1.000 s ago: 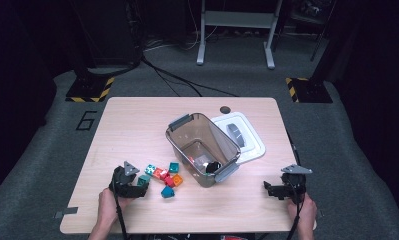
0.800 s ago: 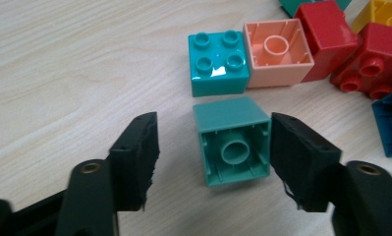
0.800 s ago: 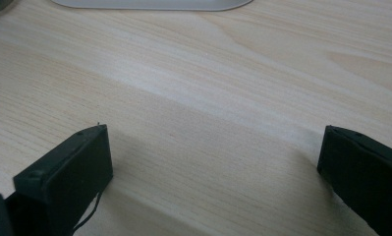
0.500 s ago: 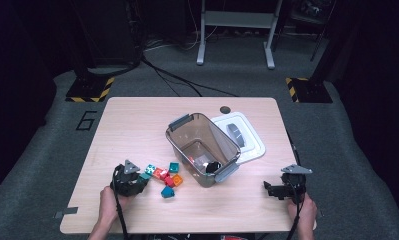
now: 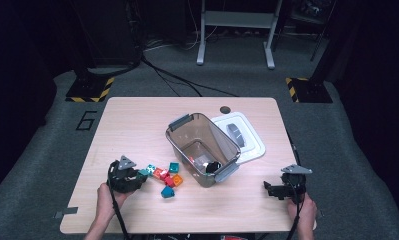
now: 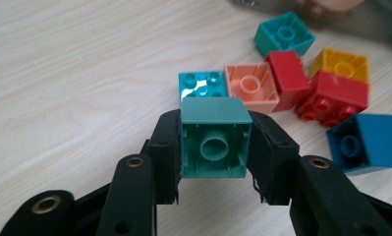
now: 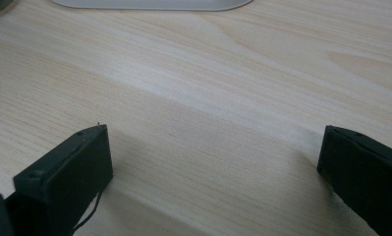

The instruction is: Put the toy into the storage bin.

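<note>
My left gripper (image 6: 214, 128) is shut on a green brick (image 6: 214, 147), hollow underside facing the camera; its jaws have just been closing with this brick between them. In the high view the left gripper (image 5: 141, 174) sits at the table's front left, beside a cluster of loose bricks (image 5: 167, 177). Just beyond the held brick lie a light teal brick (image 6: 202, 84), a salmon one (image 6: 250, 86), red ones (image 6: 289, 78), a yellow one (image 6: 341, 64) and a blue one (image 6: 365, 142). My right gripper (image 7: 215, 142) stands open over bare wood at the front right (image 5: 268, 189).
A clear brown bin (image 5: 203, 145) stands in the middle of the wooden table (image 5: 137, 125), with a few items inside. Its white lid (image 5: 242, 135) lies flat to the right of it. A small round hole (image 5: 225, 109) is near the far edge.
The left jaws have drawn in onto the green brick at the edge of the cluster. The right hand and gripper have stayed where they were.
</note>
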The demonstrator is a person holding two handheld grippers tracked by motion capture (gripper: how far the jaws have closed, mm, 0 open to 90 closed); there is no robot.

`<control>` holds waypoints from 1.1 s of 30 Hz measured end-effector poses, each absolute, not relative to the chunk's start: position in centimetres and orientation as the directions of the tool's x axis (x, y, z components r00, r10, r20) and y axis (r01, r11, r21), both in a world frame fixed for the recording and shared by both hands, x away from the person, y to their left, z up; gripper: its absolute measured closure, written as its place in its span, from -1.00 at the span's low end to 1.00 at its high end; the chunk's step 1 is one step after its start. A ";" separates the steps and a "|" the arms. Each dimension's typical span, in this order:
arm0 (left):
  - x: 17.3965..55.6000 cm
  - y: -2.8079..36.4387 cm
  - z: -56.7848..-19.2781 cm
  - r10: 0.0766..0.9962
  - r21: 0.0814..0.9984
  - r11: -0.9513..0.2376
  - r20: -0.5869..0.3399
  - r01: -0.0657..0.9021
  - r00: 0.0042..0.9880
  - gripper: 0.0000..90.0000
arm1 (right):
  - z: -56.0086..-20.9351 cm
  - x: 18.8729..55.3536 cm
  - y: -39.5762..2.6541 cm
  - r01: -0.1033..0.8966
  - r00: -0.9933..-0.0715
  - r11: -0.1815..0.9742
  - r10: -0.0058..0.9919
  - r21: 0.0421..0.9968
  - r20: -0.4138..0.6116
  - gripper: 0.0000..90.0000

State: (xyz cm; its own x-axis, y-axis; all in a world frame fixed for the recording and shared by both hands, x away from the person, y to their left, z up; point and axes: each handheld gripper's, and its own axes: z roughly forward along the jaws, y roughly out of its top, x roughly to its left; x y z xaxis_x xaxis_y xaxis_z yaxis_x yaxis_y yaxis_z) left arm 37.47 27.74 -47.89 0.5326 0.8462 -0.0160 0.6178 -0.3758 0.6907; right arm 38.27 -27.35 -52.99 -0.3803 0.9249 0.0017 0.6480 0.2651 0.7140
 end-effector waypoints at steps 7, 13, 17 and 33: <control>37.6 27.5 -45.9 0.832 0.702 -0.388 -0.011 0.597 0.555 0.32 | -53.0 38.3 -27.4 0.648 -0.381 0.265 0.925 0.714 0.002 -1.00; 37.9 27.4 -44.9 0.831 0.712 -0.383 -0.013 0.588 0.557 0.32 | -53.0 38.3 -27.4 0.647 -0.380 0.265 0.925 0.715 0.002 -1.00; 38.1 27.2 -44.0 0.829 0.728 -0.378 -0.008 0.572 0.559 0.32 | -53.0 38.3 -27.4 0.647 -0.381 0.265 0.925 0.715 0.002 -1.00; 39.2 25.9 -40.7 0.808 0.755 -0.387 0.002 0.529 0.589 0.32 | -53.0 38.3 -27.3 0.652 -0.374 0.259 0.927 0.713 0.006 -1.00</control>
